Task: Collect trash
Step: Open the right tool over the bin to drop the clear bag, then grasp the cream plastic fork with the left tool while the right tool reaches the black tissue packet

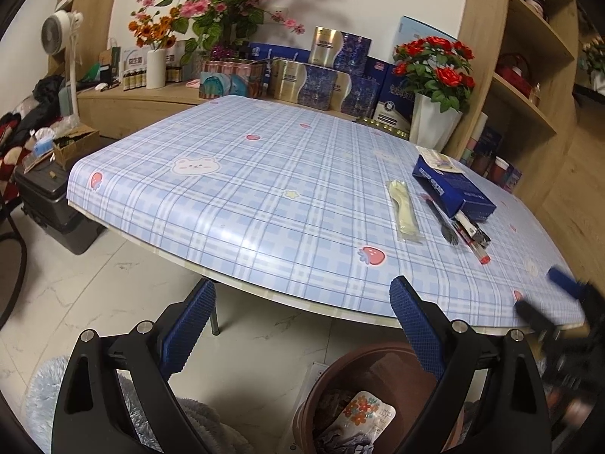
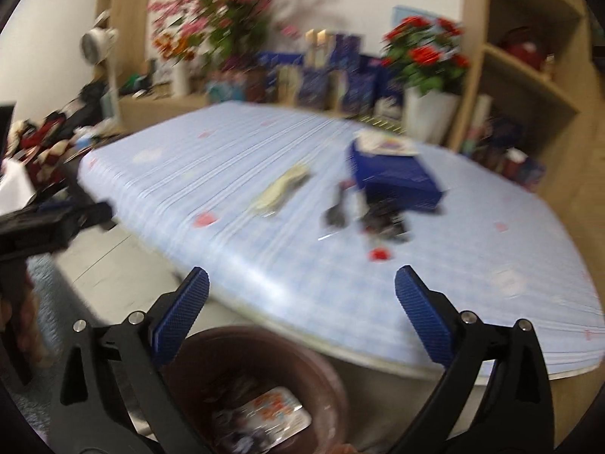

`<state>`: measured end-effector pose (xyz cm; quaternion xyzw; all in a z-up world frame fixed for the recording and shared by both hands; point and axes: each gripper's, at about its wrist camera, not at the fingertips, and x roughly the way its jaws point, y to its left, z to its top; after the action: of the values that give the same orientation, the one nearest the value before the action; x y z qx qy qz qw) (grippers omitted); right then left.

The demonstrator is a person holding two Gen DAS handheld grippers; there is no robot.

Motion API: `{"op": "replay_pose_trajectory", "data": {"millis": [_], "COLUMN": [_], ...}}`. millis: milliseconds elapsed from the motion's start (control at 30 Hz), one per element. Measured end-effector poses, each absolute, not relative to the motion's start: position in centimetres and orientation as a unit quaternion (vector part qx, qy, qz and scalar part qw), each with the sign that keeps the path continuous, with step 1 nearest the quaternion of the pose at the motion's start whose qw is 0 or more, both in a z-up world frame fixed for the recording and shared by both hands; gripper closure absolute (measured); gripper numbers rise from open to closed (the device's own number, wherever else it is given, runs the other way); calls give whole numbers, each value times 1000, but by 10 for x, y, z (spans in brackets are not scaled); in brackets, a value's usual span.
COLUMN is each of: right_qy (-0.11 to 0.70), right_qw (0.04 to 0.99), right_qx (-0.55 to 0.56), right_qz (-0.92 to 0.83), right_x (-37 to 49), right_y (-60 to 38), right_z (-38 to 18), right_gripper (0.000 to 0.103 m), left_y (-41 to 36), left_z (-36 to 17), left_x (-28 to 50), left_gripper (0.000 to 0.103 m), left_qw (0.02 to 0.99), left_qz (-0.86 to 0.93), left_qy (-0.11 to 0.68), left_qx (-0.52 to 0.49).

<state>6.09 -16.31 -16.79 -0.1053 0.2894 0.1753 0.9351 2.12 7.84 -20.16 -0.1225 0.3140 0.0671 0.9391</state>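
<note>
brown bin point(image 1: 340, 374) under table edge point(image 1: 264, 295); blue box point(image 1: 453, 189) beside wrapped spoon point(image 1: 404, 208).

Right wrist view is motion-blurred; box point(image 2: 397, 178) lettering unreadable. At 5 o'clock, the bin point(image 1: 340, 374) is cut off by the frame's edge.

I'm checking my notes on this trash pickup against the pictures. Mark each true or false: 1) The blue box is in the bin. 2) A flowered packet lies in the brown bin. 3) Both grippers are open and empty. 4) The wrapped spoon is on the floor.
1) False: the blue box sits on the table.
2) True: flowered packet, brown bin.
3) True: left gripper, right gripper.
4) False: the wrapped spoon lies on the table beside the box.
</note>
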Motion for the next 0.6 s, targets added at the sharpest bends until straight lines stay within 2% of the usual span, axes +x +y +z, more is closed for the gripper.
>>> {"op": "replay_pose_trajectory", "data": {"millis": [267, 600], "right_qy": [280, 289], "right_qw": [949, 950], "right_qx": [-95, -57], "right_qz": [112, 107], "right_x": [68, 72], "right_y": [-214, -227], "right_z": [-174, -188], "right_gripper": [6, 6], "left_y": [58, 36], "left_z": [-205, -205], "left_x": [25, 35], "left_gripper": [12, 12], "left_qw": [941, 939], "left_qz": [55, 40], "left_qy": [324, 338], "left_qx": [-81, -44]}}
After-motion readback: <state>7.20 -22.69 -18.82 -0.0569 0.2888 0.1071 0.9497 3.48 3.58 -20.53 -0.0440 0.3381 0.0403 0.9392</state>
